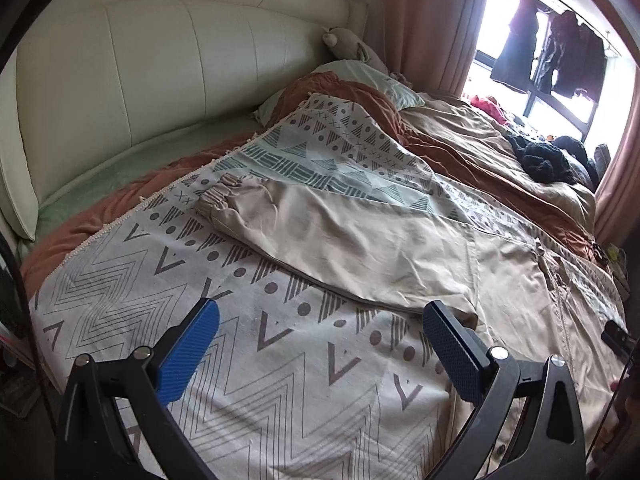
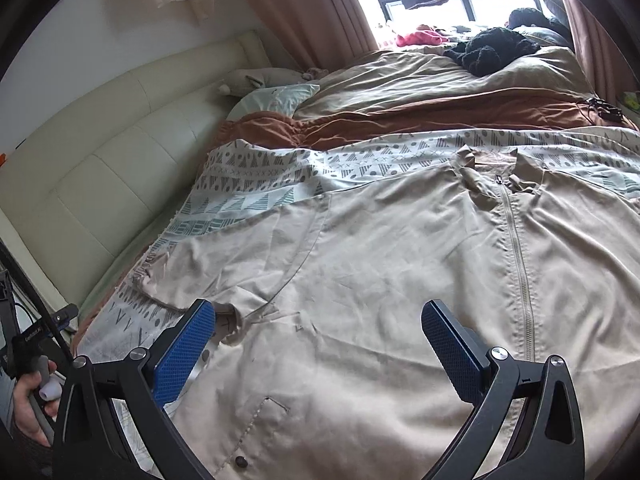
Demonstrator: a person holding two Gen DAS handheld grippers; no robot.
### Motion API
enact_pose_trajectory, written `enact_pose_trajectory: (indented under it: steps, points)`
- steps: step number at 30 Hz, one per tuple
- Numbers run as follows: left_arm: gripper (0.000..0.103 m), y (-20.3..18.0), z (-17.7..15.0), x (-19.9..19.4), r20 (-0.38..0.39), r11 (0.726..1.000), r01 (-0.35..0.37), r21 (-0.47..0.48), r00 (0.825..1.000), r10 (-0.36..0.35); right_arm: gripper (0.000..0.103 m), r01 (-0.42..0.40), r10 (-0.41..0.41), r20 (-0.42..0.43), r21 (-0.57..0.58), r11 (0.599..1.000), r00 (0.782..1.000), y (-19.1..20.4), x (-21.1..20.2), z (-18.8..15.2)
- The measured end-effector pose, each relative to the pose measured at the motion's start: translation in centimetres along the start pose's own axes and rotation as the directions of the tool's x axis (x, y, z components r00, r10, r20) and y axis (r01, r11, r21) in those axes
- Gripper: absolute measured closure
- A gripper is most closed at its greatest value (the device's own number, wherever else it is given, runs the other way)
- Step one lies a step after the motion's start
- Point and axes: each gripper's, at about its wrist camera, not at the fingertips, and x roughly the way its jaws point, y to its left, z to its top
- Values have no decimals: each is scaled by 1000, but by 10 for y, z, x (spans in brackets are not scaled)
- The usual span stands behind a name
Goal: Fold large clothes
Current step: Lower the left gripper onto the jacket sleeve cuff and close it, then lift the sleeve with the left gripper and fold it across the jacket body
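Observation:
A large beige zip jacket (image 2: 384, 264) lies spread flat, front up, on a patterned bed cover (image 1: 192, 320). Its zip (image 2: 518, 264) runs down the middle to the collar (image 2: 488, 176) at the far side. One sleeve (image 1: 340, 236) stretches out to the left, ending in an elastic cuff (image 1: 220, 196). My left gripper (image 1: 320, 328) is open and empty, hovering above the cover near the sleeve's lower edge. My right gripper (image 2: 318, 328) is open and empty above the jacket's lower front, left of the zip.
A cream padded headboard (image 1: 140, 80) runs along the left. A rust blanket (image 2: 400, 124), a tan duvet (image 2: 420, 76), pillows, a plush toy (image 1: 348, 44) and dark clothes (image 2: 492, 50) fill the bed's far side by the window. The other hand (image 2: 28, 408) shows at lower left.

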Motion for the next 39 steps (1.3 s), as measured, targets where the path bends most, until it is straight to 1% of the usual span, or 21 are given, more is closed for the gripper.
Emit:
enact_pose_trajectory:
  steps: [5,7,10,12,13,15,16,18,19,22,23,24,25,26,28,29,30,32,33,35,39]
  points:
    - [0,23,26,45,-34,997,-1,-79,999,-2,0,6,-4,-43,29,1000,999,-11,37,8]
    - [4,28,36,63,-47,996,-22,-89,999,18,0,17,-15,-58,39,999,998,-16,53,10]
    - [5,34,48,89,-61,993,-38,-114,998,31,0,35,-29,-89,61,998,996,-26,76,11]
    - [6,38,53,107,-72,988,-58,-141,996,48,0,59,-53,-106,58,997,993,-31,89,14]
    - [8,41,55,116,-79,985,-69,-161,995,56,0,76,-70,-106,51,996,992,-33,94,15]
    - [18,47,57,135,-97,977,-89,-194,993,71,0,105,-100,-107,35,994,989,-37,103,18]
    - [19,50,56,145,-108,973,-105,-207,991,84,0,116,-112,-106,34,993,988,-39,105,18]
    - [26,55,54,162,-130,964,-149,-222,984,122,0,136,-131,-109,45,990,985,-43,111,18]
    - [26,57,53,170,-139,960,-165,-227,981,136,0,145,-139,-112,47,988,984,-45,114,17]
    - [27,64,49,195,-168,954,-185,-236,975,147,0,187,-181,-127,42,981,975,-51,121,12]
    - [29,64,48,203,-179,955,-189,-228,972,150,0,205,-197,-134,45,978,971,-53,123,10]
    - [41,65,47,213,-192,957,-195,-216,969,154,0,219,-211,-140,50,974,967,-55,125,8]
    - [47,66,47,222,-213,956,-212,-203,962,168,0,225,-215,-148,54,973,965,-56,127,7]
    - [57,69,47,229,-228,953,-228,-197,957,181,0,227,-216,-155,59,972,964,-57,129,5]
    - [71,70,49,234,-222,949,-254,-185,952,211,0,228,-216,-161,62,972,963,-57,131,5]
    - [83,70,52,234,-223,947,-266,-179,949,224,0,227,-214,-162,63,972,963,-56,132,5]
    - [89,69,55,233,-222,949,-259,-181,951,217,0,221,-208,-162,67,973,965,-55,132,5]
    - [93,62,65,225,-195,956,-249,-152,956,218,0,198,-184,-160,81,977,970,-55,131,8]
    - [94,58,70,218,-173,962,-235,-140,962,210,0,187,-171,-157,88,978,973,-54,130,8]
    - [95,47,84,198,-123,974,-192,-122,976,177,0,161,-144,-153,103,982,978,-46,131,9]
    - [95,19,115,158,-43,990,-122,-76,992,119,0,61,-48,-162,78,995,986,-17,142,10]
